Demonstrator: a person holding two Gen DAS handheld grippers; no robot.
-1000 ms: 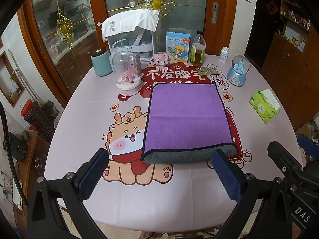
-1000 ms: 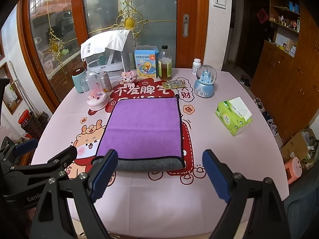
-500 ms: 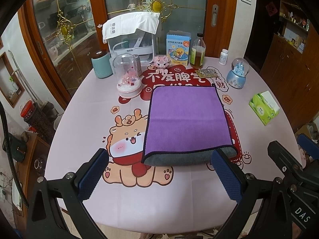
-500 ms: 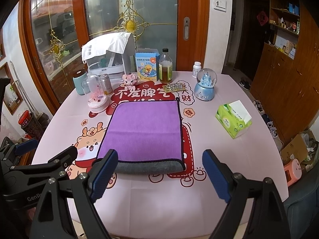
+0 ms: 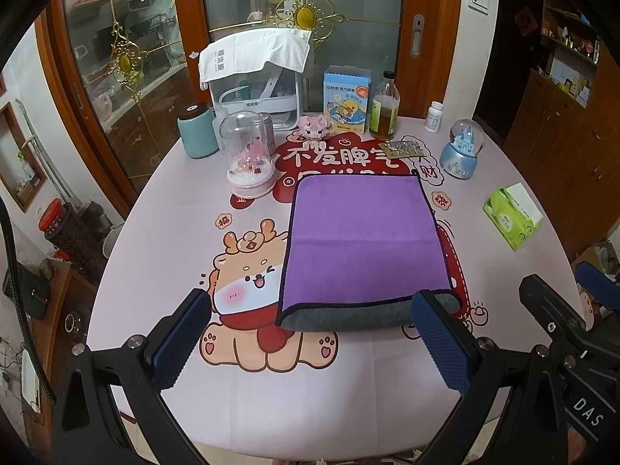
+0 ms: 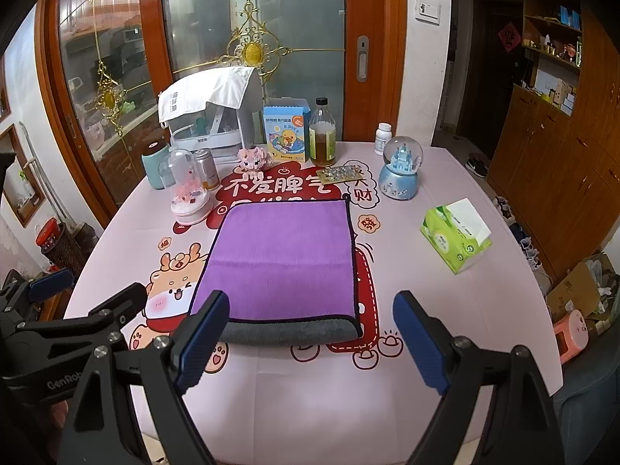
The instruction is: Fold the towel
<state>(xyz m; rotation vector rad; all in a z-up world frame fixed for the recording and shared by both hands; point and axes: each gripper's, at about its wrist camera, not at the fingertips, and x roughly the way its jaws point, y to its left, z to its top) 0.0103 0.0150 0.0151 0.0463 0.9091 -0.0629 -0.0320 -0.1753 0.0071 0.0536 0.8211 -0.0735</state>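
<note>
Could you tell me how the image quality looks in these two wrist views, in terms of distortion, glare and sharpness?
Left wrist view: strong fisheye bending, black corners; the purple towel is sharp, the left gripper fingers are close but fairly crisp. Right wrist view: same curvature; soft even light, faint reflections on the glass door, dim doorway at right, right gripper open and clear.
</note>
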